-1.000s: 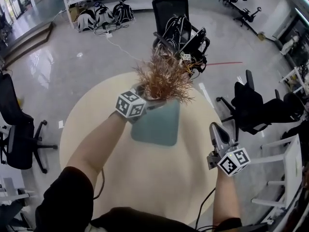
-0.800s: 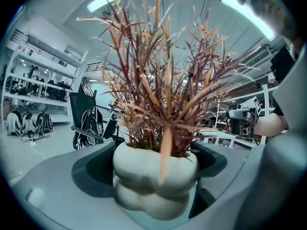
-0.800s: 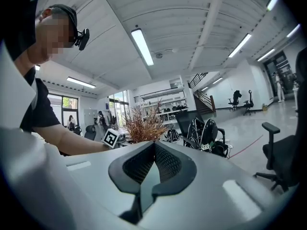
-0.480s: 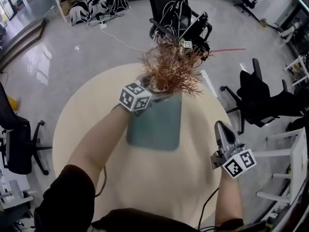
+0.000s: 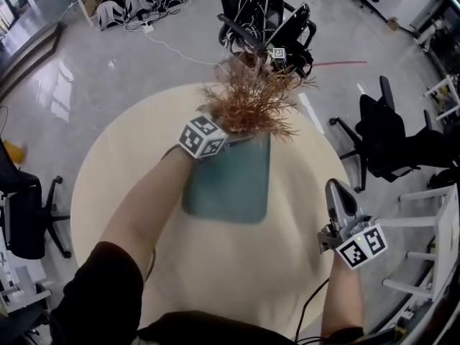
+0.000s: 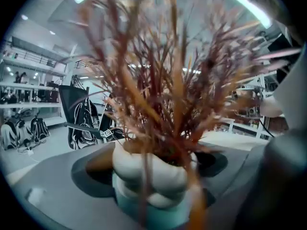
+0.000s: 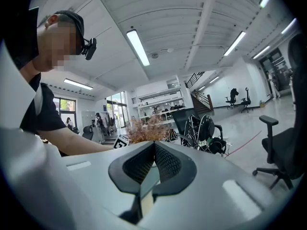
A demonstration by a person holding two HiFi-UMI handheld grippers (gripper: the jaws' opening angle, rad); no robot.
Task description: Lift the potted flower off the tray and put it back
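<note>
The person's left forearm [image 5: 144, 207] reaches across the round cream table [image 5: 108, 164], carrying the left gripper [image 5: 237, 139]. Its jaws stand wide and clamp the potted flower [image 5: 251, 103] by its white, bulging pot [image 6: 153, 176], which fills the gap between the pads in the left gripper view. Compared with a second ago, gripper and plant have come down, and the rust-brown plumes hang over the far end of the teal tray [image 5: 230, 189]. More of the tray's near part shows bare than before. In the left gripper view a teal surface lies right under the pot, but the blur hides whether the two touch. Further right, the right gripper [image 5: 340, 192] has its jaws pressed together on nothing. It hovers over the table's right rim, well apart from the tray, much as it did half a second ago. A black office chair [image 5: 392, 139] stands on the floor beyond.
</note>
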